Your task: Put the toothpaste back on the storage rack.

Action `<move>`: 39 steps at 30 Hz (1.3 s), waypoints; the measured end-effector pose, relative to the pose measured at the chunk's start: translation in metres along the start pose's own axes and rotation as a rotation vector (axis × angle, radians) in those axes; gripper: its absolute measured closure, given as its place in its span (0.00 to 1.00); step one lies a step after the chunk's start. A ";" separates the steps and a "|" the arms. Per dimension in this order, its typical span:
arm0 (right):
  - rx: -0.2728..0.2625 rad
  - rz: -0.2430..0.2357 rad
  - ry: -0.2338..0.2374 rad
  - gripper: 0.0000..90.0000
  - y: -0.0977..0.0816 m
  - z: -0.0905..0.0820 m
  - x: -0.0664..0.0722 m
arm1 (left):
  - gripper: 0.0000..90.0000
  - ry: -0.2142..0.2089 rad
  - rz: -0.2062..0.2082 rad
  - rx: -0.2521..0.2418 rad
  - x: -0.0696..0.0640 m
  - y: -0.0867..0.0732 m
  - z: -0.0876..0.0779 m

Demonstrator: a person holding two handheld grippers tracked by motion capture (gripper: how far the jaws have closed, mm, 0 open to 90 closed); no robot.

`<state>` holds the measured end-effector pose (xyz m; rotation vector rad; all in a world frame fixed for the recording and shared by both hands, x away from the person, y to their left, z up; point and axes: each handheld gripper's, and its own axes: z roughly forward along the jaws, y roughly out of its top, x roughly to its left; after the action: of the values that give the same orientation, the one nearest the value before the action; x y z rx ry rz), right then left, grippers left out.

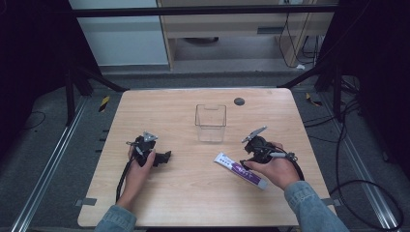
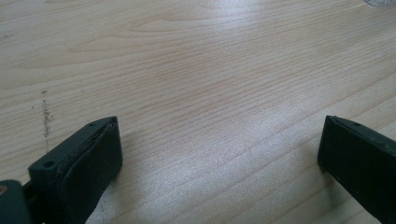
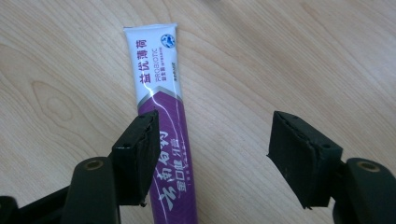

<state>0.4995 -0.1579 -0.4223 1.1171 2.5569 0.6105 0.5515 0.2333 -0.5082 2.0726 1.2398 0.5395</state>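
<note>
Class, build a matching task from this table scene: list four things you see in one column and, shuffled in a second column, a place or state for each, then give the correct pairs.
Things:
1. toothpaste tube
2. clear container
3. left gripper
4. right gripper

Places or states:
A. stands upright near the middle of the table
B. jaws open over bare wood
C. lies flat, white and purple
D. jaws open, one beside the tube

Pairs: 1-C, 2-A, 3-B, 4-D
</note>
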 end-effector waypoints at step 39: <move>0.119 -0.017 0.141 0.55 0.023 0.053 0.022 | 0.00 -0.001 0.000 0.000 0.000 0.000 0.000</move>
<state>0.5218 -0.1130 -0.4593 1.1260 2.7521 0.5585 0.5518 0.2333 -0.5082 2.0726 1.2384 0.5386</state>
